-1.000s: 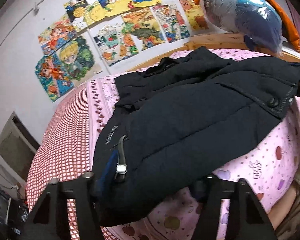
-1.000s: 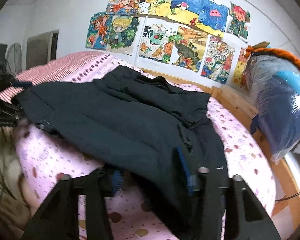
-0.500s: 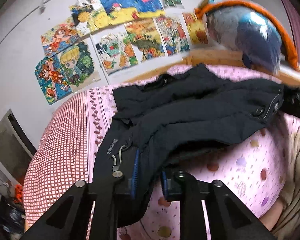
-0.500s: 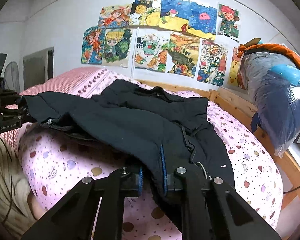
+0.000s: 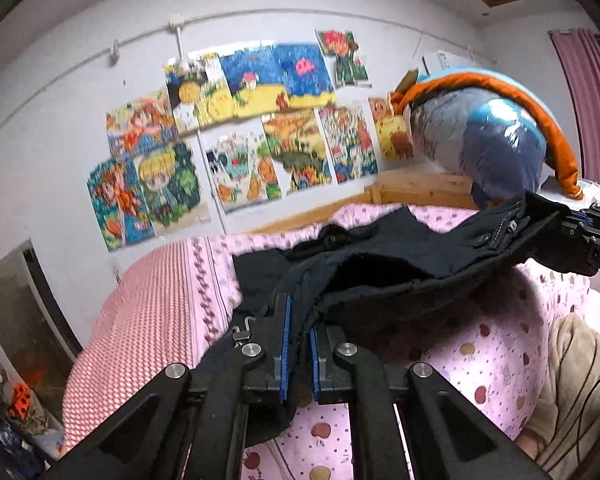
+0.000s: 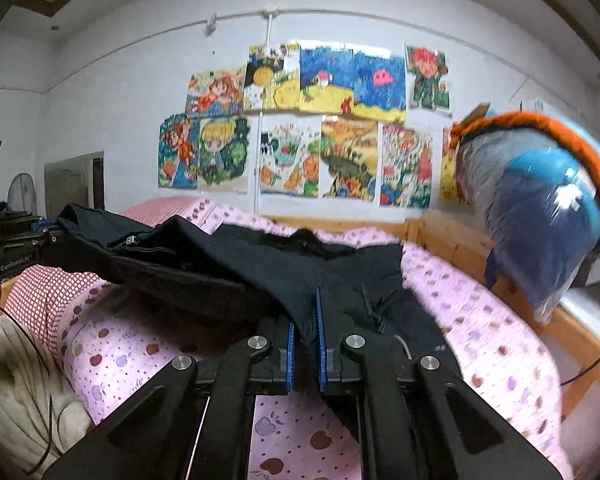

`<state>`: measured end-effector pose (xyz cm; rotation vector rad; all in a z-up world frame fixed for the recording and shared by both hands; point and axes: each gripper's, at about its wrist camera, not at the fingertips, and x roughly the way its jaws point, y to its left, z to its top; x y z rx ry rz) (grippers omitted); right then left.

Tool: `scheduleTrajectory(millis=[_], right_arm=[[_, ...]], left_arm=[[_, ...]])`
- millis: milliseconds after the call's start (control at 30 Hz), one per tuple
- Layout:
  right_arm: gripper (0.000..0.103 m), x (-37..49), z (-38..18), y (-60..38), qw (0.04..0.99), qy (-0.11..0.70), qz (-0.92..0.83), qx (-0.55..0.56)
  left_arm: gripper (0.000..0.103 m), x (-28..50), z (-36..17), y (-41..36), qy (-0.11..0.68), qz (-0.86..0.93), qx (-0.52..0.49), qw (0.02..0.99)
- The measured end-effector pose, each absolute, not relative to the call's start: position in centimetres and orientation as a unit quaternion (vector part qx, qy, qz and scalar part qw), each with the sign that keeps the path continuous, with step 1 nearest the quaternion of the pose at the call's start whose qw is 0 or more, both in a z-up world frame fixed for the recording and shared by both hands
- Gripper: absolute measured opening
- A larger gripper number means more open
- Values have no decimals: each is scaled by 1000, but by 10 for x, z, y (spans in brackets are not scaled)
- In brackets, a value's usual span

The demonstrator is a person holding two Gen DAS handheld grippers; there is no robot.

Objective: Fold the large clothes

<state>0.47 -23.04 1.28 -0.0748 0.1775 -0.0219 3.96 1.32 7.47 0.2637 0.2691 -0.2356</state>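
on the pink bed [image 5: 496, 356], your black jacket [image 5: 384, 280] has its near hem raised. l gripper [image 5: 299, 344] fingers just closed, pinching hem at 6 o'clock; r gripper [image 6: 305, 340] likewise pinching the hem at 6 o'clock w/ fabric between.

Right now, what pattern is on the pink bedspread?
The bedspread is pink with small apples and dots; clearest in the right wrist view.

Left gripper [image 5: 299, 342]: jaws just closed, clamped on the jacket [image 5: 400, 276] hem. Right gripper [image 6: 305, 336]: jaws just closed, clamped on the same jacket's opposite edge.
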Motion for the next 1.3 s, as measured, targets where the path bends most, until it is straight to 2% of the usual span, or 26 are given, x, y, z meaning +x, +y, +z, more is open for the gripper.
scheduleTrajectory(millis=[233, 400, 533, 900, 1300], right_arm=[[6, -23, 60, -226, 999, 30, -6, -37], [6, -14, 91, -226, 999, 4, -5, -51], [6, 14, 107, -226, 997, 2, -9, -71], [6, 125, 164, -230, 994, 66, -13, -90], [6, 214, 169, -225, 985, 83, -23, -151]], left_arm=[[7, 28, 117, 22, 75, -116, 108, 985], [7, 52, 136, 23, 63, -119, 107, 985], [7, 85, 147, 23, 78, -120, 98, 985], [7, 182, 176, 24, 154, -135, 75, 976], [7, 281, 168, 14, 196, -122, 75, 970]])
